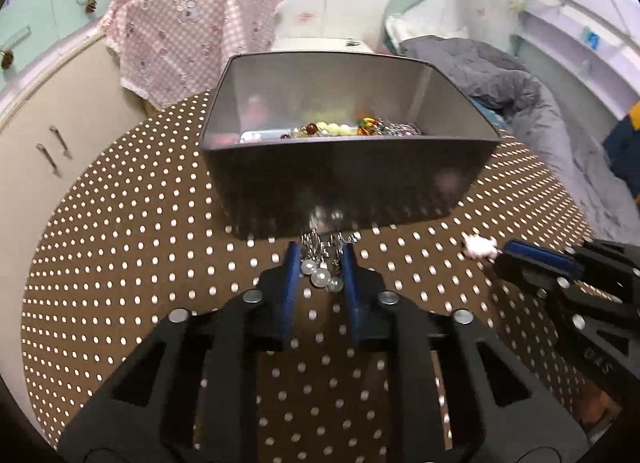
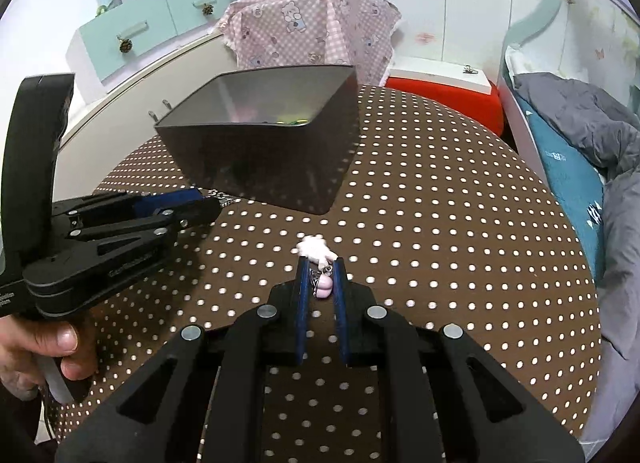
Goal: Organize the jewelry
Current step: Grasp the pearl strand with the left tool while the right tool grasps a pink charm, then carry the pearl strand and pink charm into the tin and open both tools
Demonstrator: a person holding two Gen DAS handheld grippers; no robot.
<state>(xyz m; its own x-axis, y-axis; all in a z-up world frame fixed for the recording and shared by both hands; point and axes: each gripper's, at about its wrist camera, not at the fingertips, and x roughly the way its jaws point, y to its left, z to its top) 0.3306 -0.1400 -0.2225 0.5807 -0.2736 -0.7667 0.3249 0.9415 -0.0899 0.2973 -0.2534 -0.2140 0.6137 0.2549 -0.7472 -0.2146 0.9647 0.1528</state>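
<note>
Pearls and silver chain (image 1: 322,269) sit pinched between the nearly closed fingers of the left gripper (image 1: 321,259), just in front of the dark box (image 1: 344,183) on the polka-dot table (image 1: 140,243). The right gripper (image 2: 321,275) has its fingers narrowed on a white and pink charm (image 2: 319,259), its fluffy end sticking out past the tips, low over the table. More beaded jewelry (image 1: 340,129) lies inside the box.

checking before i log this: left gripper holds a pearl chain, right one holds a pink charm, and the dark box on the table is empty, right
Not quite: the box is not empty. The left wrist view shows beads lying inside it. The rest holds: the left gripper grips the pearl chain, and the right gripper grips the pink charm.
</note>
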